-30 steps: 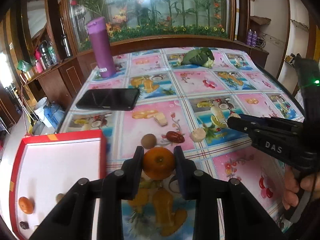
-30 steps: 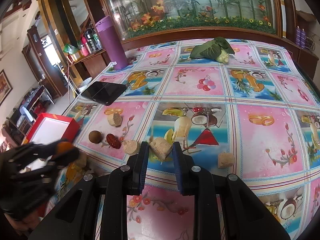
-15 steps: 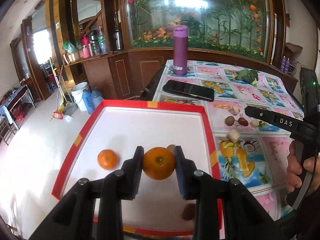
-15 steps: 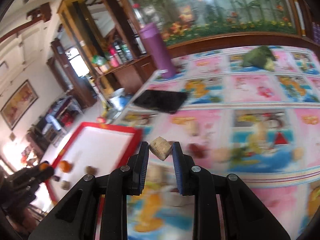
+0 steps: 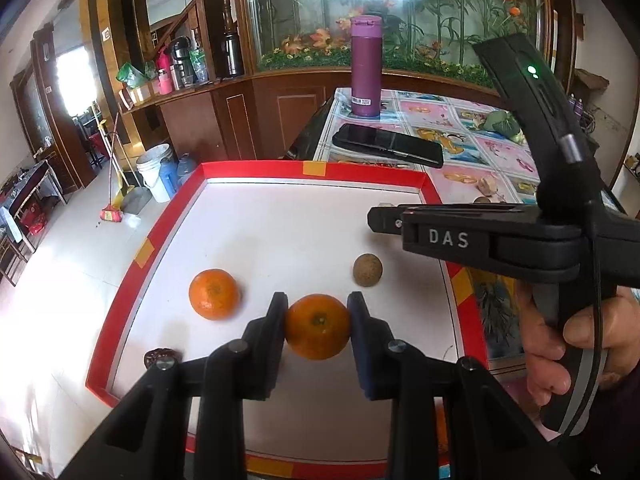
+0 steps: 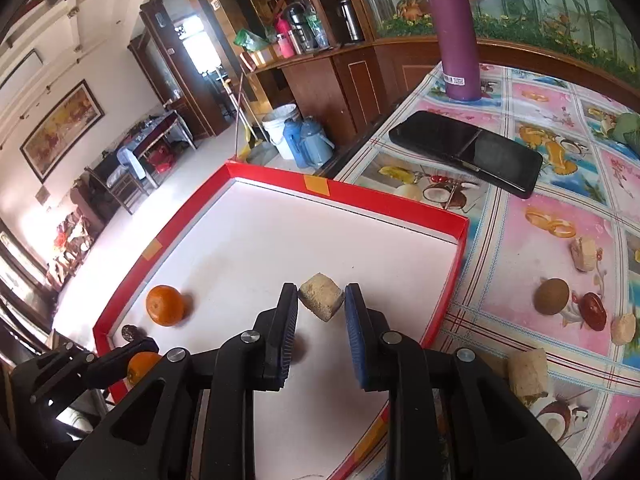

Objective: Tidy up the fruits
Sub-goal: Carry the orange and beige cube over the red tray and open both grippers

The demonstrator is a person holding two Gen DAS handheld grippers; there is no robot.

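Left gripper clamped on round, glossy orange, stem dimple facing camera, above white tray (red-rimmed), right gripper pinching rough beige cube, corner-up, over same tray.

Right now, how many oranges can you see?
2. One orange is clamped in the left hand-held gripper over the red-rimmed tray; the other orange lies on the tray floor to its left. More may be hidden below the grippers.

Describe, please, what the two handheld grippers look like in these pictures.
Both grippers are black plastic with silver screws. The left gripper and right gripper each have one black pad and one blue pad. The right one's side reads "DAS"; its handle shows a green light and black cable.
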